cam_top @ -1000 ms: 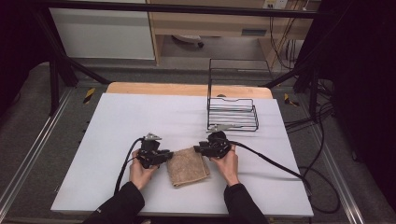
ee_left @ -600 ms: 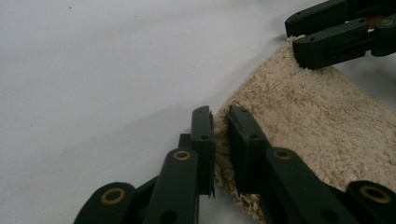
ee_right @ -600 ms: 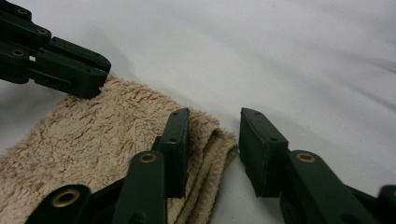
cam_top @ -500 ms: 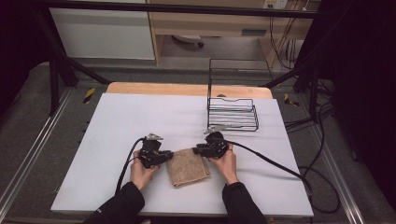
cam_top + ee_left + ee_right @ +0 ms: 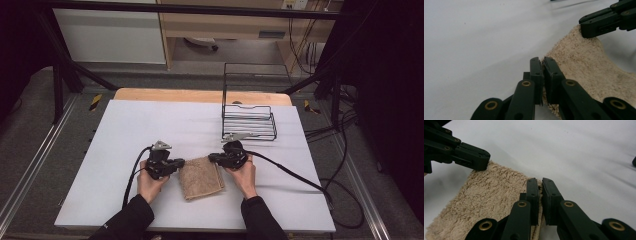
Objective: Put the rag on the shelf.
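Right now both tools are clamped on the beige towel (image 5: 201,177), which lies folded flat on the white table (image 5: 125,130) near its front edge, btwn the person's two hands. Left tool (image 5: 176,163) pinches the towel's far-left corner and right tool (image 5: 214,158) its far-right corner; jaws on both have just been closing, w/ terry cloth caught between the pads in each gripper view (left (image 5: 543,65), right (image 5: 539,185)). Black wire rack (image 5: 248,122) stands farther back on the right, apart from the towel.
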A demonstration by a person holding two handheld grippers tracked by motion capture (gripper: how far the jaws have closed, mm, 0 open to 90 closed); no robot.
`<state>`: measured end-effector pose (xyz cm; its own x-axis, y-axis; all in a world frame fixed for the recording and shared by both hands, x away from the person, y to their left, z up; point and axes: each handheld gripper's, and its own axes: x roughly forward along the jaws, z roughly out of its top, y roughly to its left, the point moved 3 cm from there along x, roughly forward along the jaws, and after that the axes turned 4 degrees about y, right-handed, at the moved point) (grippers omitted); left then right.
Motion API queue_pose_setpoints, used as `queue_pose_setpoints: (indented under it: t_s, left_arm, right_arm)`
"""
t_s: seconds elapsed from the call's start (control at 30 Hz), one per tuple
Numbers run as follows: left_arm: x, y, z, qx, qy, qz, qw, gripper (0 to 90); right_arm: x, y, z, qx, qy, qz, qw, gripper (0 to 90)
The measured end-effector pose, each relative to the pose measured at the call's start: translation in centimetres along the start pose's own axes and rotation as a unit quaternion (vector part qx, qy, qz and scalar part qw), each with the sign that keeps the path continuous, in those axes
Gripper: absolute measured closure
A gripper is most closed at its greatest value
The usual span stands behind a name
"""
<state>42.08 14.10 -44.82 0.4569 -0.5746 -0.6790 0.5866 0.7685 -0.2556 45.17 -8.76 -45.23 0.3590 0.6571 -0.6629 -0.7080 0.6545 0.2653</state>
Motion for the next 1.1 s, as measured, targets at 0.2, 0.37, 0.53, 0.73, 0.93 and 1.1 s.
queue_pose_setpoints:
  t_s: [0.2,0.37,0.53,0.73,0.93,1.1]
  left_arm:
    - [-1.1,-0.5,0.4,0.008,-0.018,-0.009,0.9998,85.0]
    - [-2.0,-1.0,0.8,0.012,-0.034,-0.018,0.9992,85.0]
    - [-2.9,-1.5,1.3,0.023,-0.052,-0.021,0.9982,85.1]
    - [-3.7,-2.3,1.7,0.03,-0.068,-0.029,0.9968,85.1]
    - [-4.4,-2.9,2.2,0.036,-0.08,-0.034,0.9956,85.1]
    - [-4.9,-3.5,2.7,0.048,-0.087,-0.034,0.9945,85.1]
  right_arm:
    - [-1.5,0.8,0.2,-0.009,-0.024,0.0,0.9997,85.1]
    - [-2.8,1.3,0.4,-0.017,-0.043,0.003,0.9989,85.2]
    - [-4.1,1.8,0.6,-0.022,-0.061,0.006,0.9979,85.3]
    - [-5.4,2.2,0.8,-0.027,-0.08,0.007,0.9964,85.4]
    - [-6.5,2.5,0.9,-0.032,-0.098,0.007,0.9946,85.5]
    - [-7.3,2.7,1.1,-0.036,-0.112,0.006,0.993,85.5]
